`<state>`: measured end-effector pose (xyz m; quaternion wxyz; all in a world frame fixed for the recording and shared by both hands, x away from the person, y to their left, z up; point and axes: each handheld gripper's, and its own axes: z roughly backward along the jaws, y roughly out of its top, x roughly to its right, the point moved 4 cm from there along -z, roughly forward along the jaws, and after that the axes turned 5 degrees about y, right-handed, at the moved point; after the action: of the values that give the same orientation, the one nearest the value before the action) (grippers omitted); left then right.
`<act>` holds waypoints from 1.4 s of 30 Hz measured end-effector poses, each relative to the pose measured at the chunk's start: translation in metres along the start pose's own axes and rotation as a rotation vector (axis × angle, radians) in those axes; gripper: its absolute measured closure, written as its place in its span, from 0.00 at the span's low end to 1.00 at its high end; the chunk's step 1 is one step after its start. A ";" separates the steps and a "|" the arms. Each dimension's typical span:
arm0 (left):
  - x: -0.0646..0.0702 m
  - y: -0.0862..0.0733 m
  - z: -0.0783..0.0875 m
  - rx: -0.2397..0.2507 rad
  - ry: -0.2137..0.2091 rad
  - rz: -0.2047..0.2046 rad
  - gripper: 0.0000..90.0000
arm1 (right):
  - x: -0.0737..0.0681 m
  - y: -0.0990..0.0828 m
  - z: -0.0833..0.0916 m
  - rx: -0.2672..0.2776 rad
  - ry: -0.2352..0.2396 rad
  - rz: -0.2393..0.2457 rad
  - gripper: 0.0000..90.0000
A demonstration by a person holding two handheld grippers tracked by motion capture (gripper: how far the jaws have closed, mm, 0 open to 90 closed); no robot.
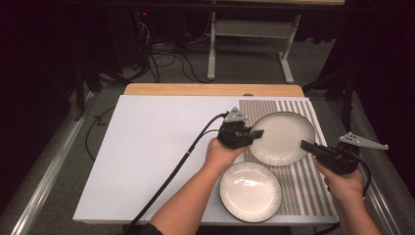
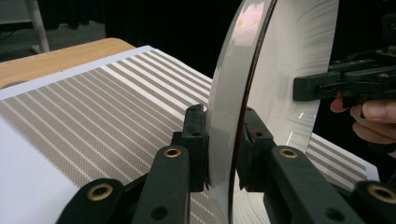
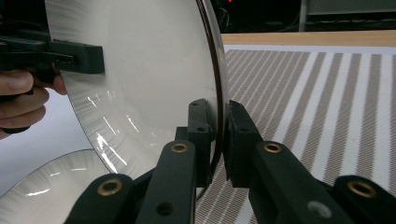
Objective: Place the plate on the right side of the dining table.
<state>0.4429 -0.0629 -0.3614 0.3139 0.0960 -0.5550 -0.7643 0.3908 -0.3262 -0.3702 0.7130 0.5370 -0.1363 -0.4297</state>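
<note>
We view a wooden worktop (image 1: 210,89) covered by a white sheet (image 1: 151,147), with a striped placemat (image 1: 303,191) on its right part. Our left gripper (image 1: 255,134) and right gripper (image 1: 307,145) each have their fingers clamped on opposite rims of the larger plate (image 1: 284,137), held over the placemat. A smaller plate (image 1: 250,191) lies just nearer us, straddling the placemat's left edge. Beyond the worktop, grey carpet (image 1: 244,63) carries loose cables (image 1: 166,61) and the white legs of another table (image 1: 211,54); the surroundings are dark.
</note>
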 end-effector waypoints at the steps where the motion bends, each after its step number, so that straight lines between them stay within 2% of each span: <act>1: 0.000 0.000 -0.004 -0.001 -0.004 -0.002 0.84 | 0.003 -0.001 0.001 0.003 -0.005 -0.003 0.94; 7: 0.001 -0.001 -0.027 -0.027 -0.017 -0.006 0.83 | 0.018 -0.007 0.008 0.002 -0.038 -0.025 0.94; 10: 0.001 -0.003 -0.034 -0.041 -0.016 -0.004 0.82 | 0.024 -0.012 0.009 -0.006 -0.052 -0.036 0.94; 15: -0.001 -0.013 -0.047 -0.086 -0.024 0.019 0.82 | 0.031 -0.020 0.007 -0.027 -0.066 -0.054 0.94; 23: -0.003 -0.020 -0.050 -0.146 -0.019 0.023 0.80 | 0.031 -0.032 0.004 -0.054 -0.070 -0.064 0.94; 32: -0.002 -0.026 -0.055 -0.190 -0.019 0.040 0.79 | 0.034 -0.040 0.003 -0.071 -0.069 -0.080 0.95; 39: -0.004 -0.029 -0.060 -0.221 -0.009 0.032 0.78 | 0.035 -0.043 0.000 -0.091 -0.085 -0.077 0.95; 42: -0.004 -0.028 -0.060 -0.226 0.023 0.025 0.77 | 0.036 -0.043 0.000 -0.090 -0.085 -0.081 0.95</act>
<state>0.4650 -0.1020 -0.4098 0.3387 0.0616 -0.4630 -0.8168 0.3921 -0.3554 -0.4182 0.7121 0.4909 -0.1252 -0.4861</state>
